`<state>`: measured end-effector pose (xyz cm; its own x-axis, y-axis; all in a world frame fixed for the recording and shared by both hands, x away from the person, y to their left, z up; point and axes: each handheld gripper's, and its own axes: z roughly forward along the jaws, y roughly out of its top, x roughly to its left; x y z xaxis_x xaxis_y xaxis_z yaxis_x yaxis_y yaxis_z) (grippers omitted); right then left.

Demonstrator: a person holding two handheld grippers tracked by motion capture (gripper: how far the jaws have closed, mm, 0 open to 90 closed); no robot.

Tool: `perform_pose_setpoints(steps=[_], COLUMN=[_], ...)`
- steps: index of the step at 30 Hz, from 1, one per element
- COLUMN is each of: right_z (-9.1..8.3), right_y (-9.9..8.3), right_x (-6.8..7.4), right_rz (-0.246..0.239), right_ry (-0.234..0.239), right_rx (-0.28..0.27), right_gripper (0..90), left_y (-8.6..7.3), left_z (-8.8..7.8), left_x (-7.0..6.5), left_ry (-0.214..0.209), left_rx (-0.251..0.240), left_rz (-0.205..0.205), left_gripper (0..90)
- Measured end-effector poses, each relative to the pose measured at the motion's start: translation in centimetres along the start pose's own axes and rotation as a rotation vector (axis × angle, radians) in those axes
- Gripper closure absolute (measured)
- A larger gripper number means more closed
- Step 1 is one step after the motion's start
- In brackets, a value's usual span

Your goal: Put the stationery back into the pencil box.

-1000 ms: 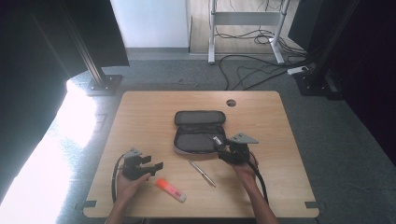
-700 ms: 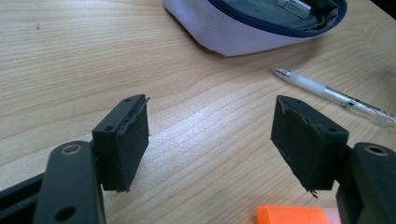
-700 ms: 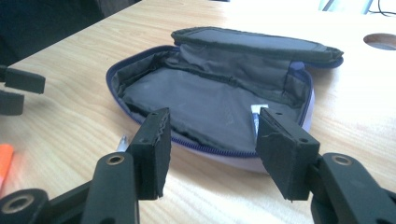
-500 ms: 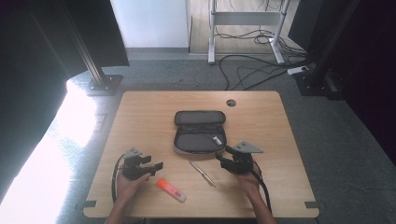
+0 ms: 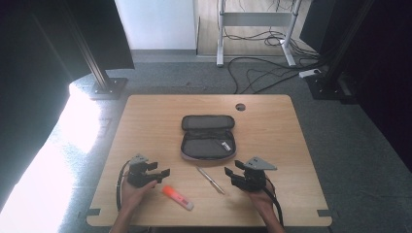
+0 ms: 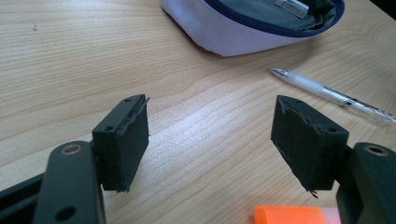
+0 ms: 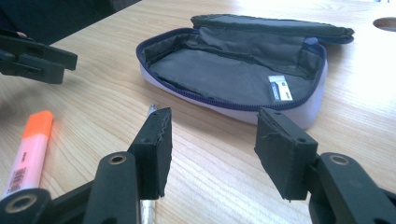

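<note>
- Jaws of the right tool (image 7: 210,149) are held apart, empty, near the open grey zipped fabric pencil case (image 7: 233,74).
- The clear plastic pen (image 7: 148,140) is partly hidden behind one jaw.
- The left tool (image 6: 210,140) is seen open, empty; the orange highlighter (image 6: 294,215) is cut off.

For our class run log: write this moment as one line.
left gripper: open, empty | right gripper: open, empty | pencil case: open | pen, highlighter: on table

Pale wooden table (image 5: 277,126) with a round cable hole (image 5: 240,107), on grey carpet floor (image 5: 340,145). Bright glare from the left across the floor. Black stands (image 5: 104,80) behind, white panel (image 5: 155,24), metal frame (image 5: 257,22), loose cables (image 5: 262,73).
</note>
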<state>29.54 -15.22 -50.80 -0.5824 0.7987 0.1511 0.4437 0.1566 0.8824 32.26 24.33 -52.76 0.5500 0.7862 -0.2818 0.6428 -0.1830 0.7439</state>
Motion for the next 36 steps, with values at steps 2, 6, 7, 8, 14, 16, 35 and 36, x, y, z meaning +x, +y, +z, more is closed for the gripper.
perform_pose_setpoints(steps=[2, 6, 7, 8, 14, 16, 35, 36], right_z=[-0.2, -0.2, -0.2, -0.1, 0.4, 0.7, 3.9, 4.0], right_y=[-0.2, -0.3, -0.3, -0.3, -0.6, -0.7, -1.7, -1.7], right_x=[0.2, 0.6, 0.7, 0.9, 1.7, 2.0, 3.7, 3.7], right_rz=[0.006, -0.007, -0.007, -0.010, -0.016, -0.024, -0.042, -0.042], right_ry=[0.000, 0.012, 0.017, 0.022, 0.053, 0.061, 0.103, 0.101], right_rx=[0.000, 0.002, 0.003, 0.005, 0.024, 0.033, 0.133, 0.139], right_gripper=[45.5, 45.5, 45.5, 45.5, 46.8, 47.1, 52.6, 53.0], left_y=[0.0, 0.0, 0.0, 0.0, 0.0, 0.0, 0.0, 0.0], left_z=[-0.1, -0.1, -0.1, 0.0, -0.1, -0.1, -0.2, -0.2], left_x=[-0.1, 0.0, 0.0, 0.0, 0.1, 0.1, 0.3, 0.3], left_ry=[0.000, 0.002, 0.003, 0.003, 0.003, 0.004, 0.005, 0.005], left_rx=[-0.004, -0.005, -0.002, -0.001, -0.002, -0.004, -0.008, -0.008], left_rz=[0.003, 0.002, 0.003, 0.003, 0.003, 0.001, -0.003, -0.002], left_gripper=[28.2, 28.2, 28.2, 28.2, 28.2, 28.2, 28.3, 28.3])
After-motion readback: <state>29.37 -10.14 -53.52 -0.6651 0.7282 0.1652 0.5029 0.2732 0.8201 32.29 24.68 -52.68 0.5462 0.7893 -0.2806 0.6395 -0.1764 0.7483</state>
